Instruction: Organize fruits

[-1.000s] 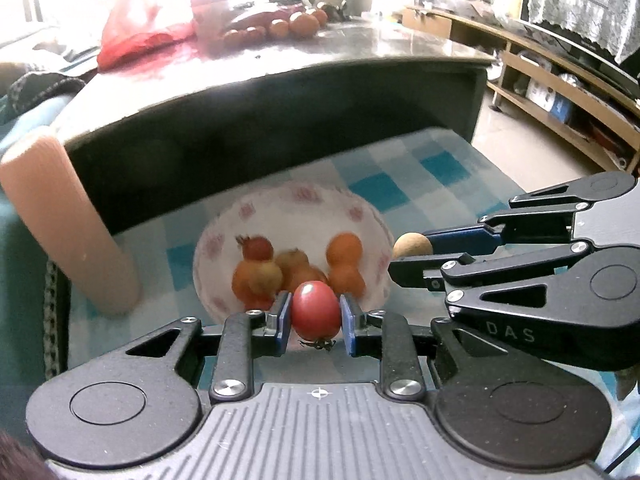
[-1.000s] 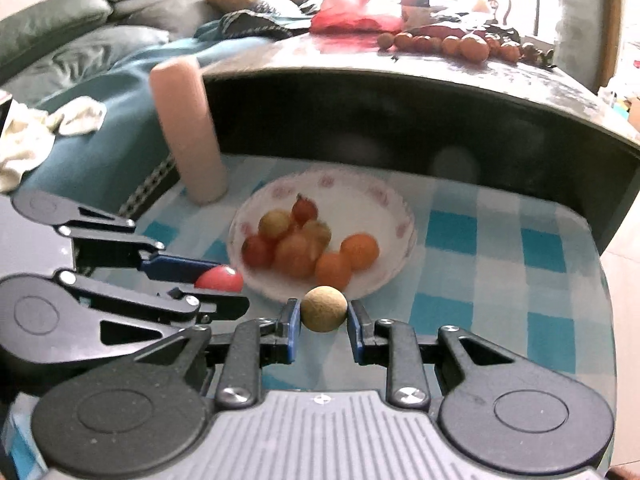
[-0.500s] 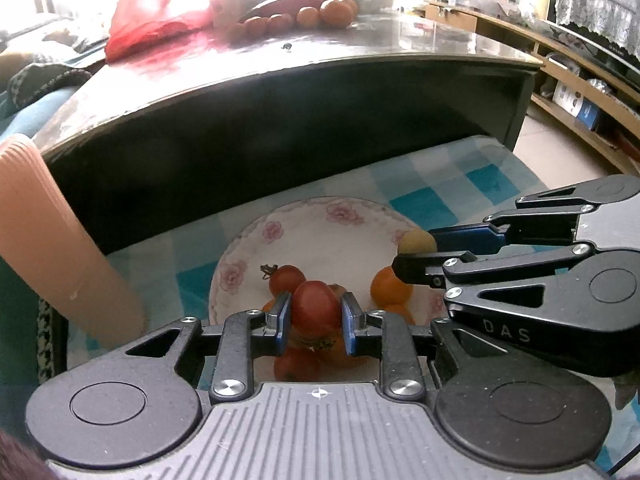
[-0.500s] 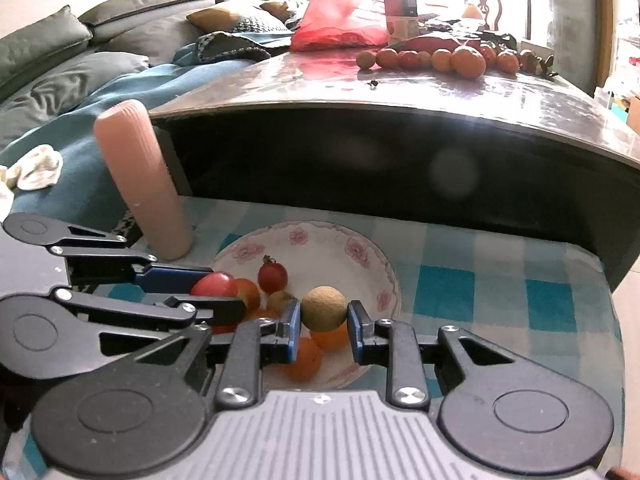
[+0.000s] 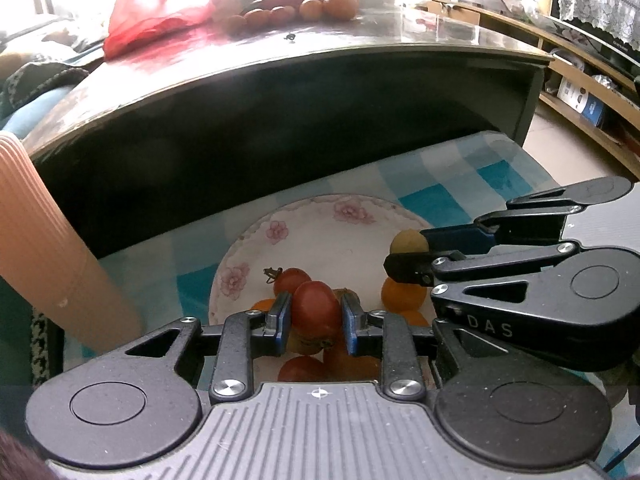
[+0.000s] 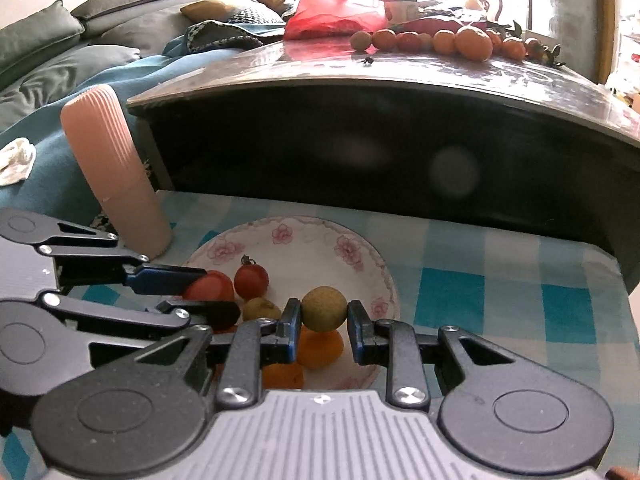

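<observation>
A: Starting on the left, the pink ribbed cylinder (image 5: 52, 256) stands at the edge of the checked cloth (image 5: 436, 200), just beside the floral plate (image 5: 304, 236).

B: The left gripper (image 5: 315, 316) sits over that plate, its blue pads clamped on a red tomato (image 5: 314, 310). Its own camera shows more fruit in the plate under the tomato, a stemmed cherry tomato (image 5: 290, 278) just behind.

A: The right wrist view gives the side angle: left gripper (image 6: 212, 294) reaching in from the left, tomato (image 6: 210, 286) pinched above the plate (image 6: 320, 240).

B: And further right, the right gripper (image 6: 323, 316) has its fingers closed on a tan round fruit (image 6: 324, 308), above an orange fruit (image 6: 320, 350) in the plate.

A: From the left camera only part of that tan fruit (image 5: 408, 242) peeks past the right gripper (image 5: 404, 254).

B: Only the right view shows the whole row of fruits (image 6: 440, 40) on the dark table (image 6: 400, 76), plus the grey sofa (image 6: 80, 40).
</observation>
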The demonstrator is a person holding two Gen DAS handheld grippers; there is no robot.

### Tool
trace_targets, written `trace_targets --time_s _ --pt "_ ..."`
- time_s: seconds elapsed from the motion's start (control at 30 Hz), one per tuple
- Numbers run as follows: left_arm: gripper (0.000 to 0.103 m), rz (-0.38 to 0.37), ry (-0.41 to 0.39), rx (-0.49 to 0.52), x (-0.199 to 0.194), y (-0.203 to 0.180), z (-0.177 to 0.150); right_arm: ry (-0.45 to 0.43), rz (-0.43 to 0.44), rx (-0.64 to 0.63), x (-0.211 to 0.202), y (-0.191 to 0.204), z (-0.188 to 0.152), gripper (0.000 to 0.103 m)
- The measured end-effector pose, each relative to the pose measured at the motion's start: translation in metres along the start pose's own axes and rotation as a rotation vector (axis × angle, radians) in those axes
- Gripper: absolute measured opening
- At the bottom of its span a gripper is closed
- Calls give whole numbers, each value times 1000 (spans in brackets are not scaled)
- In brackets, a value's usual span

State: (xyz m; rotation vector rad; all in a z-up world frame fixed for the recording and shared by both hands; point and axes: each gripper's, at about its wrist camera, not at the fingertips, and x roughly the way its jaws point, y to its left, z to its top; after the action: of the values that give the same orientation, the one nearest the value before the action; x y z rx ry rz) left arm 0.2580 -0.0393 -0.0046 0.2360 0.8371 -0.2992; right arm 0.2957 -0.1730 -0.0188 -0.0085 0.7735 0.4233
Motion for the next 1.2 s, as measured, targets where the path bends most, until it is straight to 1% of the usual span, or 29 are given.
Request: trace_targets --time_s 0.2,0.37,0.53,0.67,0.77,0.83,0.87,0.9,1.07,1.13,1.17,1.2 --pt "41 12 -5 -5 1 3 2 -11 13 32 3 -4 1 42" --pt "44 21 -5 -7 1 6 2 -10 19 46 4 -5 0 42" --pt "50 36 -16 -13 -3 8 3 -9 25 41 5 -4 1 43" --pt "63 52 -27 -23 -7 10 3 -23 20 52 2 -6 3 46" --pt "69 59 -44 -34 -16 10 3 -31 15 65 -3 -6 6 47" --pt "76 69 -62 -43 -25 10 4 -42 -1 67 -10 -5 7 47" --pt "81 72 -68 -48 -29 9 4 -47 -7 71 -13 -5 7 47" --pt "84 75 -77 -50 -34 8 3 -51 -14 74 -17 -4 8 47" --pt "93 98 -122 -56 -62 -1 -7 -54 -53 66 -43 3 7 47" --pt "98 118 -144 -55 -71 -7 -10 -62 -62 61 -57 7 5 47" --pt "103 130 -156 -56 -76 -10 -11 -69 -66 60 -65 9 3 47" --pt "103 144 -172 -61 -82 -13 -14 -77 -73 64 -73 10 0 47"
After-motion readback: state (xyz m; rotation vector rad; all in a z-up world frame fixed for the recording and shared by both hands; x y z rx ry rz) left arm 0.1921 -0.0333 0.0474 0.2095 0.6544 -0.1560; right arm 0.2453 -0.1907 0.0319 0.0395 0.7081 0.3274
